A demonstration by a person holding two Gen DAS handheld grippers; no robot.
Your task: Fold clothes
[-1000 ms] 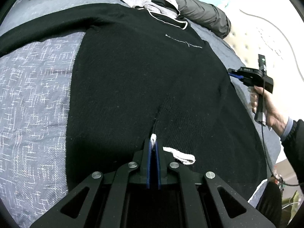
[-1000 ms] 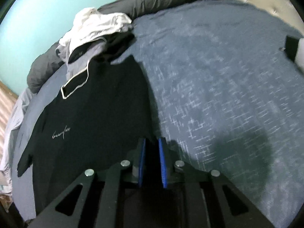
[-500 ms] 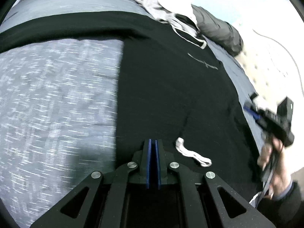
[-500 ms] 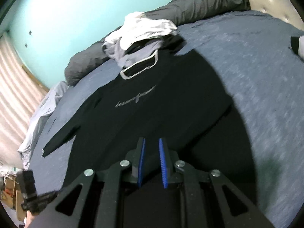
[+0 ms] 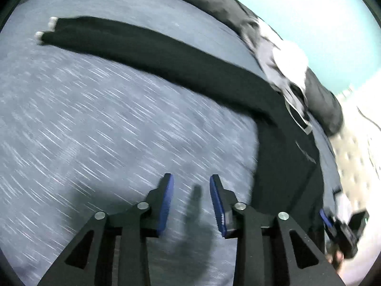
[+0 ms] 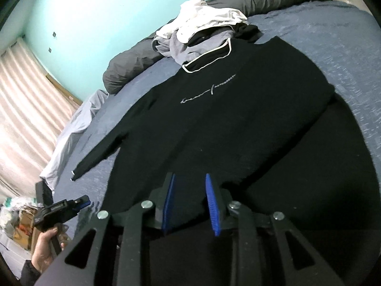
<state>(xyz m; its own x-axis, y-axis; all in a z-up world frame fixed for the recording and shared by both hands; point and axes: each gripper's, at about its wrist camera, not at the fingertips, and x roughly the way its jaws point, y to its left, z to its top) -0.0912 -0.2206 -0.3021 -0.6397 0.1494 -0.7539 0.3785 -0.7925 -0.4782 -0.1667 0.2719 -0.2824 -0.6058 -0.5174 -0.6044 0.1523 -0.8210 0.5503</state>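
Left claw opening, empty; right claw opening (nothing pinched), tilted down.

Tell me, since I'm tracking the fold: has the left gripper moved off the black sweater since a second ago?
Yes. The left gripper, jaws opening and empty, now sits over the bare blue bedspread, with the black sweater to its right.

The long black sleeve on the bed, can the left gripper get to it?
Probably yes. The left gripper, jaws opening and empty, hangs over bare blue bedspread, and nothing lies between it and the sleeve.
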